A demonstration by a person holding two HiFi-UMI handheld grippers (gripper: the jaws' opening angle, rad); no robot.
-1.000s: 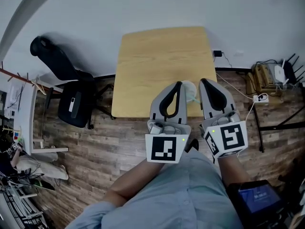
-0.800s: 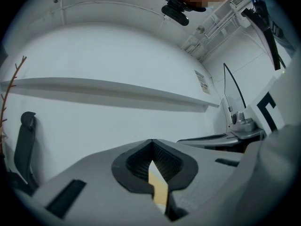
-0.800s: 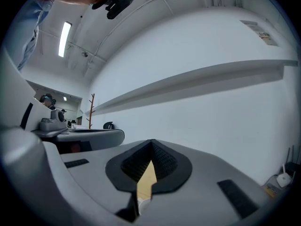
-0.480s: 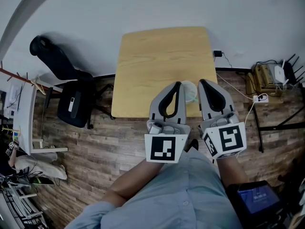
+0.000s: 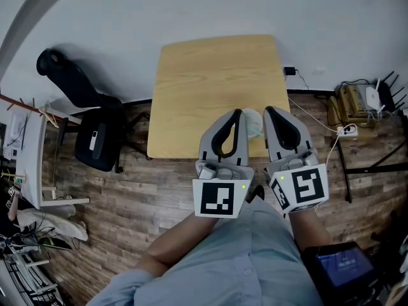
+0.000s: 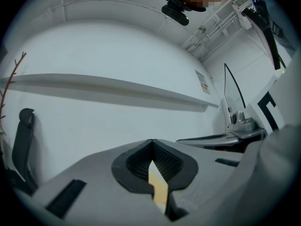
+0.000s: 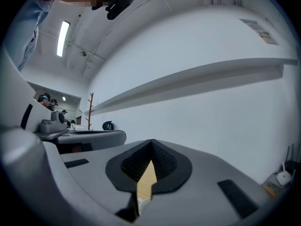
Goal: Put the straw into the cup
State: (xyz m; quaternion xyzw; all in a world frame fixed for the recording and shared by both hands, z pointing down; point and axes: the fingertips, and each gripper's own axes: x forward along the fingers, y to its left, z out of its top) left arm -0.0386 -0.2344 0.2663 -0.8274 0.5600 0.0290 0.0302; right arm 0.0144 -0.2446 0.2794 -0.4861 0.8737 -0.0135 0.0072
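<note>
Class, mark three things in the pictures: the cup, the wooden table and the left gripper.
cup (image 5: 254,122): head view, on its visible pale part.
wooden table (image 5: 217,81): head view, on the bare middle of its top.
left gripper (image 5: 239,113): head view, where the tips of its closed fingers meet.

1. One wooden table from where I stand.
2. One pale cup; I count no second.
3. Two grippers: the left gripper and the right gripper.
4. Two marker cubes, one on the left and one on the right.
5. One black chair.
6. One lit screen.
7. One white power strip.
8. One white router.
</note>
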